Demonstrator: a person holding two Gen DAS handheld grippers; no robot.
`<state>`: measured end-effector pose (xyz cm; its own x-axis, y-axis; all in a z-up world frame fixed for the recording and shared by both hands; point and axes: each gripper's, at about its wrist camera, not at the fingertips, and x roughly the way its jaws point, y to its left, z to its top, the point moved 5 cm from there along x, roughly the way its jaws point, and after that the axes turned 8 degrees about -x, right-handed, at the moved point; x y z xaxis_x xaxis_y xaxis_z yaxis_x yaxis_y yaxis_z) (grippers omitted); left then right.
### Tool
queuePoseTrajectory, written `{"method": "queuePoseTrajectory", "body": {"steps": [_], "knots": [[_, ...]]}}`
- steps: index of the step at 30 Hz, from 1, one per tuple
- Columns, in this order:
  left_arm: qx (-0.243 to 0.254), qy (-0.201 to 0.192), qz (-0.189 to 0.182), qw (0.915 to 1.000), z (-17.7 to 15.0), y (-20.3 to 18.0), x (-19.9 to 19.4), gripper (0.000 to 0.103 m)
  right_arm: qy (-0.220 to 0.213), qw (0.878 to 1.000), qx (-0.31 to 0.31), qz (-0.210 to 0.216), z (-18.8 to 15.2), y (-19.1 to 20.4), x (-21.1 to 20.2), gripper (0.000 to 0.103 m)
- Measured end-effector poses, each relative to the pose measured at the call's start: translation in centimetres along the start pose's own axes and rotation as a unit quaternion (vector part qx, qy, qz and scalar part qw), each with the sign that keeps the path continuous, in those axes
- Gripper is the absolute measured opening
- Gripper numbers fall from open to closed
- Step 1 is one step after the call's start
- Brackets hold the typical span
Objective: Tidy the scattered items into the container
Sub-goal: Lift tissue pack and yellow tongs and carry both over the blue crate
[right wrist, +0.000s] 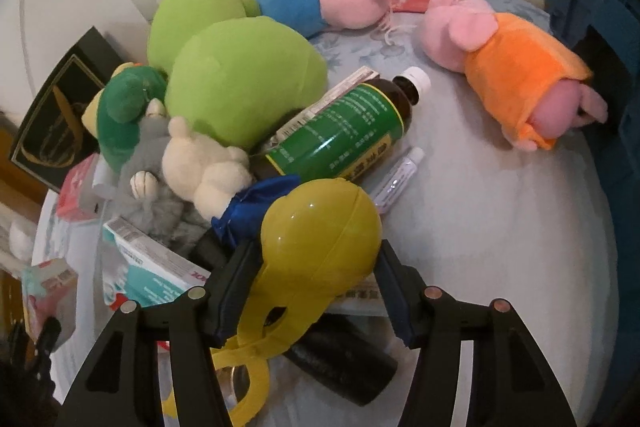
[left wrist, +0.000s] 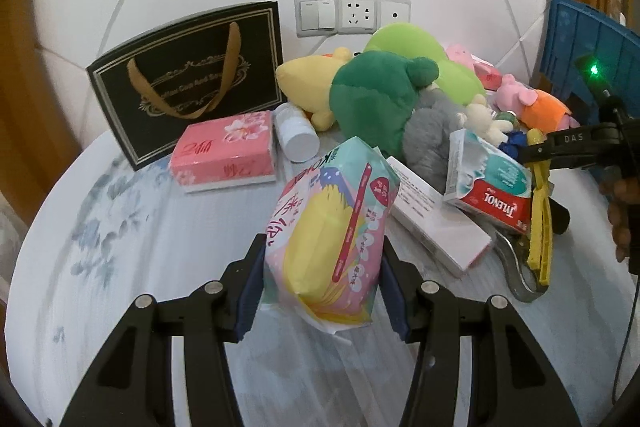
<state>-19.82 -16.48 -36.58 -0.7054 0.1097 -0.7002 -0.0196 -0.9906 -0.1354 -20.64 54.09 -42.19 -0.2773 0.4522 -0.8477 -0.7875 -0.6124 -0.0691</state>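
Tabletop clutter point(right wrist: 224, 163): blk cylinder point(right wrist: 344, 355) half-hidden.

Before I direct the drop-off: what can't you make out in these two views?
- Blue plastic crate: both views, cut by the right edge; its inside is unseen.
- Black cylinder: right wrist view, half hidden under the yellow plastic squeezer.
- Clear small tube: right wrist view, print too small to read.

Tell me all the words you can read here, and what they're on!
"TYLENOL": red and teal medicine box, upside down.
"DAS": black arm of the right gripper.
"KOTEX", partly hidden: pastel packet between the left gripper fingers.
Gold script on black gift bag: blurred.
Green bottle label, white box print: too small.
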Motion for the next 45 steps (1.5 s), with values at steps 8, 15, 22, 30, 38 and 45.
{"method": "queuePoseTrajectory", "body": {"steps": [8,15,22,30,38,45], "knots": [[-0.003,-0.002,0.01,0.9999,-0.5,0.4,-3.6,0.051,-0.036,0.998,-0.054,0.004,-1.6,2.6,-6.2,0.054],[-0.007,-0.009,0.013,0.9999,0.1,0.3,-7.7,0.051,-0.053,0.994,-0.099,0.008,-3.5,4.8,-11.8,0.053],[-0.007,-0.014,0.015,0.9998,0.4,-0.9,-13.0,0.051,-0.063,0.99,-0.126,0.029,-5.3,6.2,-18.6,0.053],[-0.026,-0.014,0.014,0.9995,1.2,-1.6,-19.1,0.051,-0.097,0.982,-0.156,0.049,-6.8,7.5,-26.8,0.053],[-0.039,-0.044,0.016,0.9982,2.8,-3.9,-25.1,0.051,-0.124,0.976,-0.168,0.064,-7.9,7.3,-32.5,0.053],[-0.038,-0.069,0.027,0.9965,4.9,-6.4,-29.4,0.051,-0.15,0.968,-0.185,0.085,-8.7,6.8,-38.4,0.053]]}}
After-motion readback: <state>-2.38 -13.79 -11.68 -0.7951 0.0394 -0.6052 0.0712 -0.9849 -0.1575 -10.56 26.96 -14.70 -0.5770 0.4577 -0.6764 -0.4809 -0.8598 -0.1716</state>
